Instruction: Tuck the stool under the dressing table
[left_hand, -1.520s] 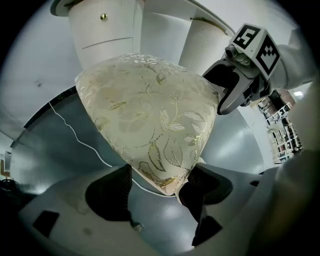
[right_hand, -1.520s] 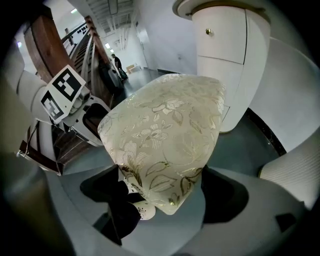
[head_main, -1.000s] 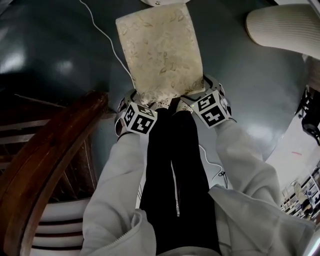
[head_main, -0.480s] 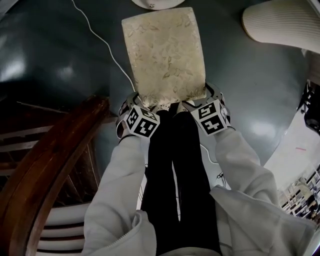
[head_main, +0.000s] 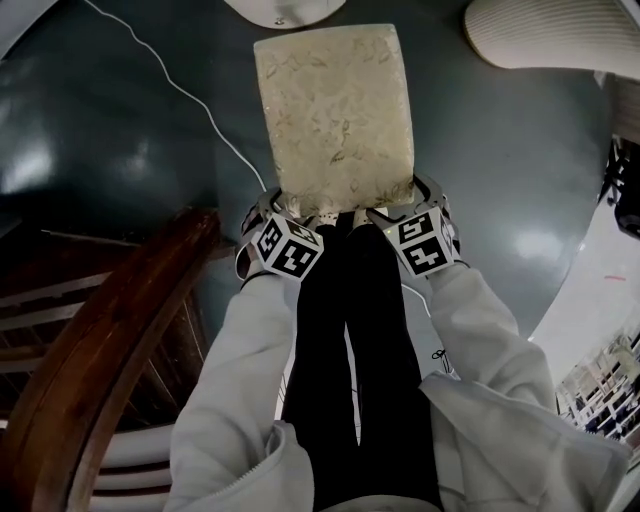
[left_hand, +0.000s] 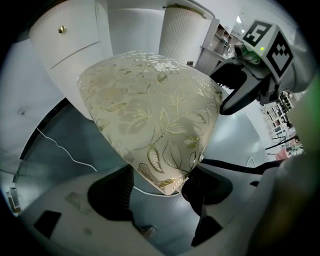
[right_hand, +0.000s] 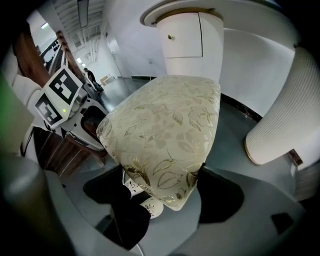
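On the dark grey floor (head_main: 130, 130), my left gripper (head_main: 280, 210) and right gripper (head_main: 405, 205) each clamping one corner of one cream floral-brocade stool (head_main: 335, 110), one white cable (head_main: 190, 95) lying alongside.

stool (head_main: 335, 115): on floor (head_main: 500, 170), before person's legs (head_main: 350, 330), near dressing table (head_main: 282, 8)
left gripper (head_main: 272, 208): stool's near-left corner
right gripper (head_main: 422, 198): near-right corner
wooden chair (head_main: 110, 330): left of legs
cable (head_main: 170, 80): left of stool
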